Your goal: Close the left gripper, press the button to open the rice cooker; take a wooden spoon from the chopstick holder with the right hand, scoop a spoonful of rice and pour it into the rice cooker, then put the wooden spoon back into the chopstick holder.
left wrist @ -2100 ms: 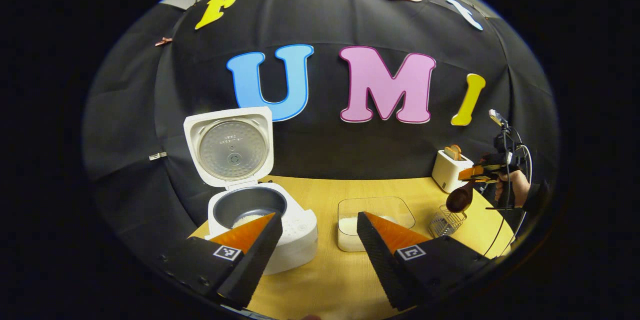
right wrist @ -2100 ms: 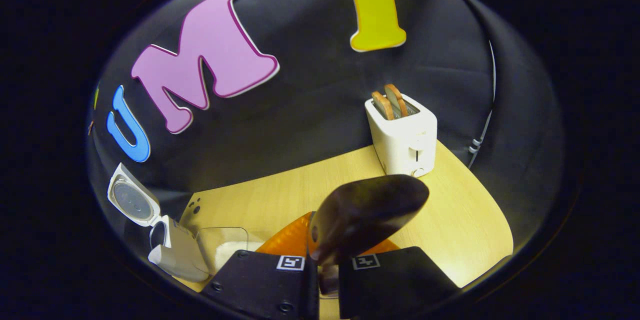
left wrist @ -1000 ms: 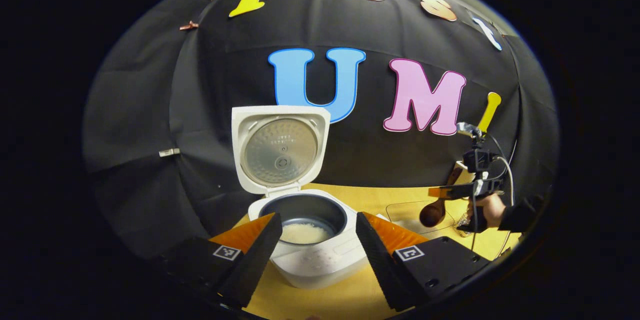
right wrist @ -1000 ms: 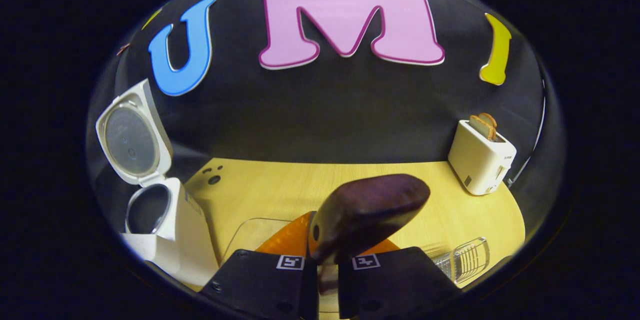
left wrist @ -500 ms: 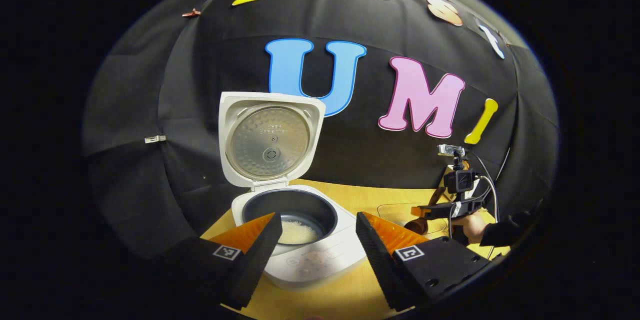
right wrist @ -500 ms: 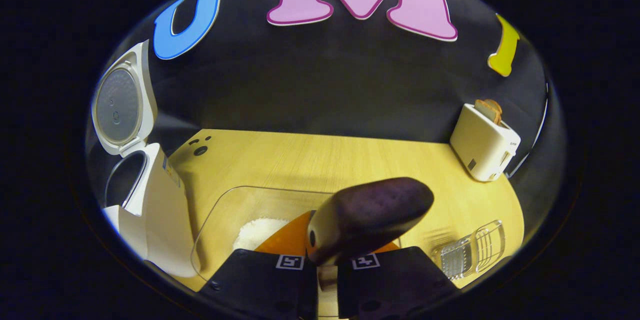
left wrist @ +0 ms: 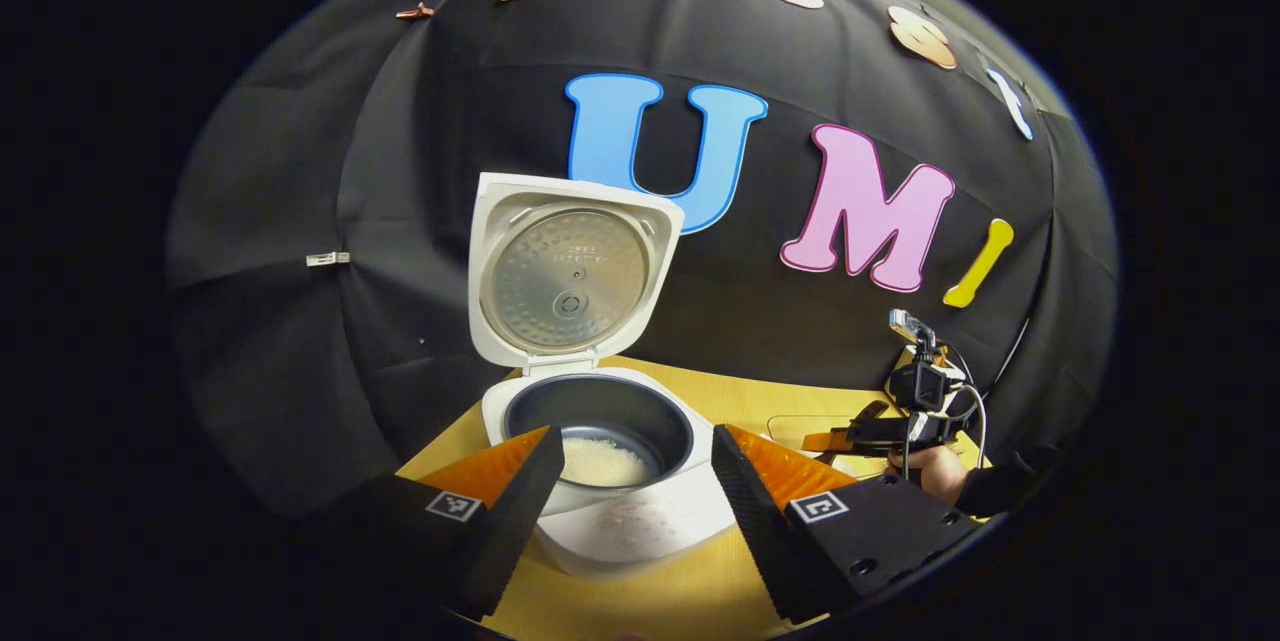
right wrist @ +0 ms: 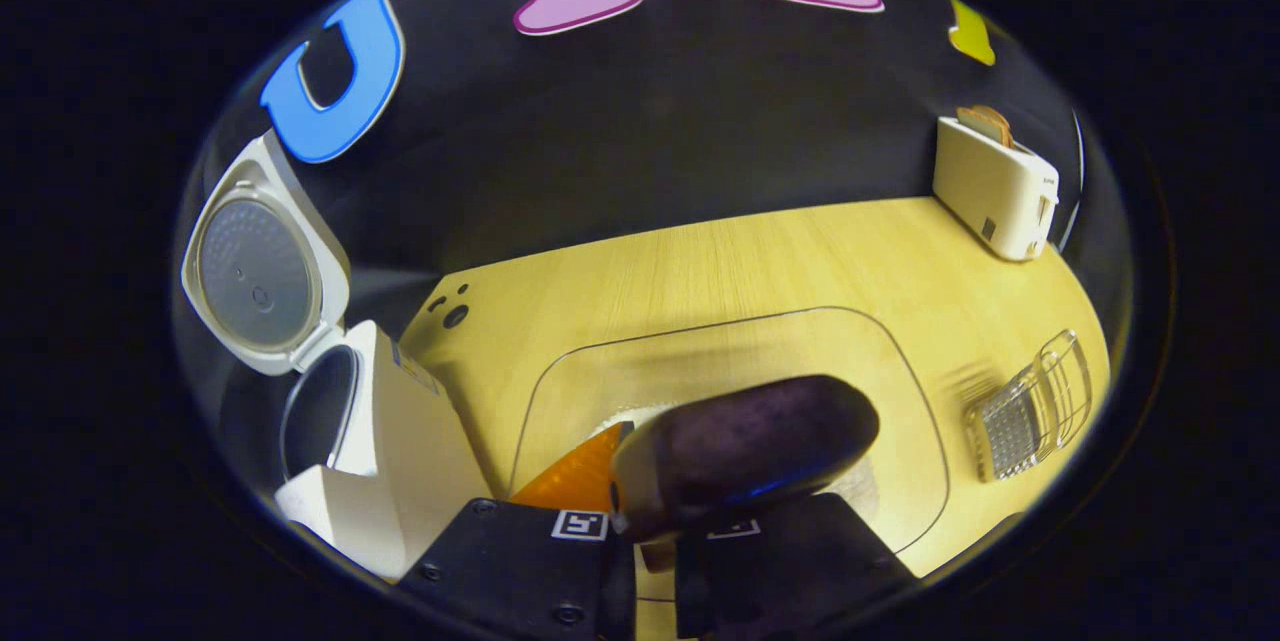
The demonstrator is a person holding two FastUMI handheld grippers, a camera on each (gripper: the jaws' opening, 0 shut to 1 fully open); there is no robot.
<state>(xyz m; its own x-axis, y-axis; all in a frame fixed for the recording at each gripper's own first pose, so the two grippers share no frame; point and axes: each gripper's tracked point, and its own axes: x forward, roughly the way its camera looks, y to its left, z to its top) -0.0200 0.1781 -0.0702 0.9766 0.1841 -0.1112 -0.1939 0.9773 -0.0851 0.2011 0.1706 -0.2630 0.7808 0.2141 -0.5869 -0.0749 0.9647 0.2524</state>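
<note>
Left gripper view: the left gripper is held low over the near edge of the table, and its jaws are spread wide with nothing between them. The cooker is framed in the gap between the two fingers, its lid stood upright at the back and white rice seen at the bottom of the dark pot. Open table is left to the right of the cooker, up to the rim of the clear box. Farther right, near the table's far right edge, the right gripper is seen with a hand behind it, lowered at the box.

In the right gripper view, the jaws of the right gripper are closed on the handle of the spoon, whose dark bowl juts forward and to the right. The spoon is held over the box, within its rim; a small patch of rice is seen just behind the bowl. Whether the bowl touches the rice cannot be told. The cooker stands just beside the box's left edge, lid raised. The wire holder is seen close off the box's right edge, near the table's right edge. The toaster stands at the far right corner, well apart, with a broad strip of bare table between it and the box.
</note>
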